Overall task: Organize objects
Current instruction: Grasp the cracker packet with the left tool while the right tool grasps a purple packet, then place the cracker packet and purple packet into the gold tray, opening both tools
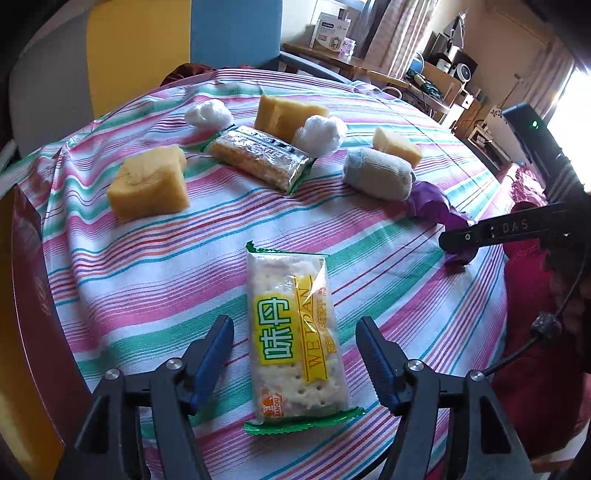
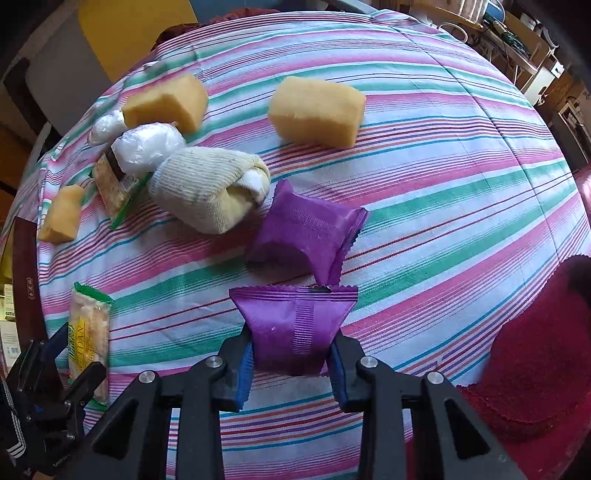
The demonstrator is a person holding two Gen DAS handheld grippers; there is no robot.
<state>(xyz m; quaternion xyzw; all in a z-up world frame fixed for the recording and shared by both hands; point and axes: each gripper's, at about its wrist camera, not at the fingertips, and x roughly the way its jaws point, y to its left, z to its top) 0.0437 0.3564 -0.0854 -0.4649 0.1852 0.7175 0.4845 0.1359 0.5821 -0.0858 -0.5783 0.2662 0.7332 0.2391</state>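
Observation:
My left gripper (image 1: 294, 325) points down at a green-edged cracker packet (image 1: 295, 343) that lies flat on the striped tablecloth (image 1: 129, 295). It is open: the packet sits between the blue pads (image 1: 210, 354) without touching them. My right gripper (image 2: 291, 336) is shut on a purple packet (image 2: 295, 325), pinched at both sides. A second purple packet (image 2: 308, 230) lies just beyond it. Further back are a rolled sock (image 2: 210, 188), three yellow sponges (image 1: 149, 182) (image 1: 286, 114) (image 1: 397, 146), two white plastic balls (image 1: 208, 112) (image 1: 319, 133) and another cracker packet (image 1: 258, 157).
A dark red box (image 1: 33, 295) stands along the table's left edge. A red cloth (image 2: 535, 350) drapes over the right edge. A blue and yellow chair back (image 1: 236, 29) rises behind the table, with cluttered shelves (image 1: 443, 66) beyond.

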